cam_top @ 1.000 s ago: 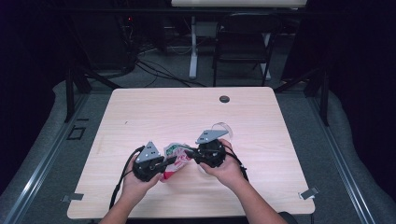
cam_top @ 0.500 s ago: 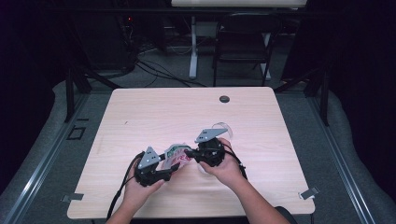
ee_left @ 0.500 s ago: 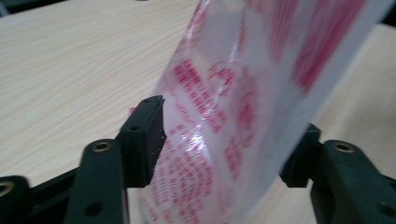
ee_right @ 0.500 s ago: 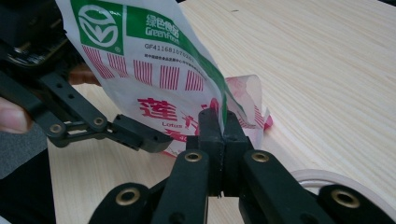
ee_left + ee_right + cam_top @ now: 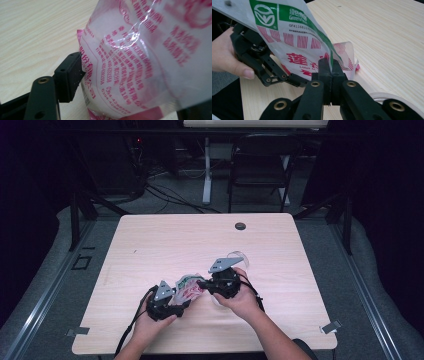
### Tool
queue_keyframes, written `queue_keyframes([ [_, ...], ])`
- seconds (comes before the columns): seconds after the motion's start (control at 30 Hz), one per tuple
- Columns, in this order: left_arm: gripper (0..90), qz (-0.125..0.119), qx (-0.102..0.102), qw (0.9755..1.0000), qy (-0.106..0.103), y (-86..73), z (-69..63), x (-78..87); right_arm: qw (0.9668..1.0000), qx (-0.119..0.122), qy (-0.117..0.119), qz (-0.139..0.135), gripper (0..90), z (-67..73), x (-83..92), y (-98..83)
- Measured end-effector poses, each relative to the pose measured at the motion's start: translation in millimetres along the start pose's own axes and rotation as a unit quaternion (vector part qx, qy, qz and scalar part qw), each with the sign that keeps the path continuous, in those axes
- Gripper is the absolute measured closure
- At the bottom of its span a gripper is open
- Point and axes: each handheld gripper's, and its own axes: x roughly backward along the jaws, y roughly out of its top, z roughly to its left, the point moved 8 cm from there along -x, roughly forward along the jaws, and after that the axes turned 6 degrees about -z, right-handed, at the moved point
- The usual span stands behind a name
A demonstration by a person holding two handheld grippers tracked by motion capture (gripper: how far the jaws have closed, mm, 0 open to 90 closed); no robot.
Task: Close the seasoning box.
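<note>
A clear plastic bag (image 5: pixel 187 287) with pink and red print and a green logo hangs between both grippers over the near part of the table (image 5: pixel 165 240). My right gripper (image 5: pixel 330 67) is shut on the bag's (image 5: pixel 294 37) lower edge, jaws pressed together on the film. My left gripper (image 5: pixel 135 92) has just been opening its jaws. The bag (image 5: pixel 150 57) lies between them, with the left pad (image 5: pixel 71 75) beside the bag's edge and not pressing on it. In the high view the left gripper (image 5: pixel 184 304) sits low at the bag's near side and the right gripper (image 5: pixel 201 283) on its right.
A clear round ring or dish (image 5: pixel 239 257) lies just beyond the right hand; its white rim (image 5: pixel 387 97) shows beside the right jaws. A black disc (image 5: pixel 240 226) sits in the table's far middle. A chair (image 5: pixel 260 167) and cables stand beyond the table.
The left gripper has sunk toward the table and its jaws have spread apart, letting go of the bag. The right gripper has stayed put, still clamped on the bag.
</note>
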Motion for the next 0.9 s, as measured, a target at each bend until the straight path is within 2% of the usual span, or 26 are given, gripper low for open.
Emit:
queue_keyframes([
  [0.1, 28.2, 0.003, 0.010, 0.9999, 0.001, -2.0, 1.7, -2.9, 1.0000, 0.001, -0.001, 0.000, 90.0, -0.2, 0.2, -0.3],
  [0.13, 27.3, 0.008, 0.023, 0.9997, -0.001, -4.0, 2.7, -5.5, 1.0000, 0.001, -0.001, -0.002, 90.0, -0.1, 0.1, -0.3],
  [0.17, 26.6, 0.008, 0.023, 0.9997, -0.001, -4.0, 2.7, -5.5, 1.0000, 0.001, -0.001, -0.002, 90.0, -0.1, 0.1, -0.3],
  [0.2, 25.9, 0.019, 0.036, 0.9992, -0.007, -8.0, 3.0, -9.8, 1.0000, 0.000, -0.002, 0.000, 90.0, -0.3, 0.3, -0.8],
  [0.5, 26.7, 0.044, 0.022, 0.9988, -0.001, -15.1, 2.5, -18.7, 1.0000, 0.000, -0.003, -0.001, 89.9, 0.6, 0.8, -1.5],
  [0.67, 27.0, 0.050, 0.004, 0.9987, 0.007, -17.4, 3.0, -24.2, 1.0000, 0.002, -0.005, -0.001, 89.6, 1.0, 1.5, -2.6],
  [0.8, 26.9, 0.053, -0.001, 0.9985, 0.012, -17.5, 2.8, -24.5, 1.0000, 0.001, -0.005, -0.002, 89.6, 1.0, 1.7, -3.0],
  [0.9, 24.6, 0.053, 0.005, 0.9985, 0.013, -17.7, 2.9, -25.0, 1.0000, 0.001, -0.006, -0.002, 89.5, 1.3, 1.7, -3.0],
])
